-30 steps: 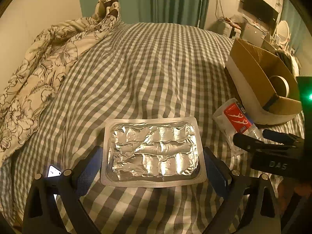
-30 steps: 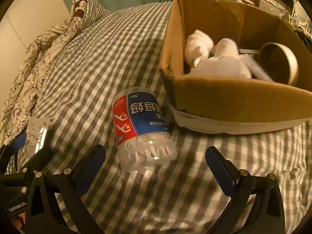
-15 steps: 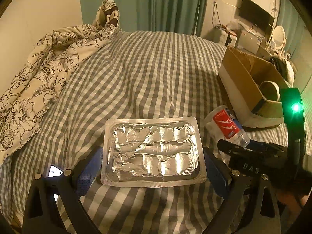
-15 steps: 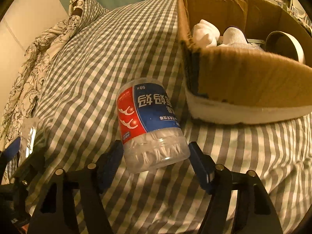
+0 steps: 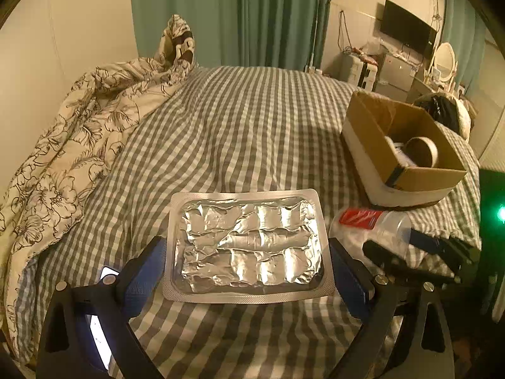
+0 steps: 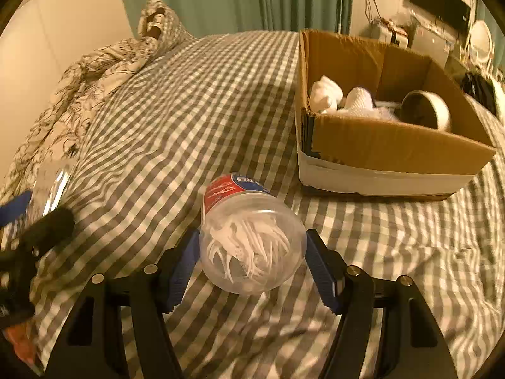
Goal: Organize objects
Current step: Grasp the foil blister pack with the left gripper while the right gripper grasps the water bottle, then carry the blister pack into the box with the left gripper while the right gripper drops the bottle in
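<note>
My left gripper is shut on a silver foil blister pack and holds it flat above the checked bed. My right gripper is shut on a clear plastic jar of white floss picks with a red and blue label, lifted off the bed. The jar also shows in the left wrist view, just right of the pack. An open cardboard box stands on the bed to the right, holding white socks and a tape roll.
A floral duvet is bunched along the bed's left side. Green curtains hang behind. A TV, a desk with clutter and a round mirror are at the back right. A lit phone lies under the left gripper.
My right gripper closed on the floss pick jar and lifted it off the bed, tilting its base toward the camera. My left gripper rose with the blister pack still in it.
</note>
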Available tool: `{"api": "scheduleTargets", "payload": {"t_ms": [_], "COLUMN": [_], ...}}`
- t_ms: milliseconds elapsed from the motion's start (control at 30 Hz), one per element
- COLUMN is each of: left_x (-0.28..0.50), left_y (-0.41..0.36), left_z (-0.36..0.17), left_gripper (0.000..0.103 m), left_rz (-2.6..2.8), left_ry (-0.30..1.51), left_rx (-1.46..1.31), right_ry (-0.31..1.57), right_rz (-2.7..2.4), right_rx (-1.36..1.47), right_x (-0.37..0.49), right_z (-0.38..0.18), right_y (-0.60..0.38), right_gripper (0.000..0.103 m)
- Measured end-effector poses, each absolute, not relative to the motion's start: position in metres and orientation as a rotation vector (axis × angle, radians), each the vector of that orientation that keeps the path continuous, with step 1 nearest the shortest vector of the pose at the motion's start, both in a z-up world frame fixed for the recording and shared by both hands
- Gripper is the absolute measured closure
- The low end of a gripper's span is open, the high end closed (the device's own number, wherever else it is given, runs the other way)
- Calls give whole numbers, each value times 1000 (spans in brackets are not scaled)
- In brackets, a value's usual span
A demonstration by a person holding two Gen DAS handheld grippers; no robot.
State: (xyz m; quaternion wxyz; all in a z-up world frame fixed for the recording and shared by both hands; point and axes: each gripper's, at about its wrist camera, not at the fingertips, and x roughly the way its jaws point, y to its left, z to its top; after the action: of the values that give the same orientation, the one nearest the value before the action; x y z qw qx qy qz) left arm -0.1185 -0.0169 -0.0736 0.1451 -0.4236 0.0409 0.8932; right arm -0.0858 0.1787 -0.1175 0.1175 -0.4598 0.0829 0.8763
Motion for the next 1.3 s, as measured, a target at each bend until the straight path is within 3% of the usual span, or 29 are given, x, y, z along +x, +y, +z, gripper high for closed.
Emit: {"api": "scheduleTargets", "payload": {"t_ms": [500,800,1300], "left_x": [-90,-95,-153], "left_y": [0,24,165], "left_z": [-48,-32,20], "left_gripper": [4,4,4], "left_rz": [2549,2519,2373], "left_ry": [139,150,242], "left_rx": [-1147,-1115,-938], "right_ry": [358,294,293], "right_rz": [2671,2661,2626], "right_rx": [-1149,-1009,-745], "right_x": [-26,-10,-45], "right_z": [-66,-28,66], "right_y": [177,199,315], "right_gripper": [38,38,38]}}
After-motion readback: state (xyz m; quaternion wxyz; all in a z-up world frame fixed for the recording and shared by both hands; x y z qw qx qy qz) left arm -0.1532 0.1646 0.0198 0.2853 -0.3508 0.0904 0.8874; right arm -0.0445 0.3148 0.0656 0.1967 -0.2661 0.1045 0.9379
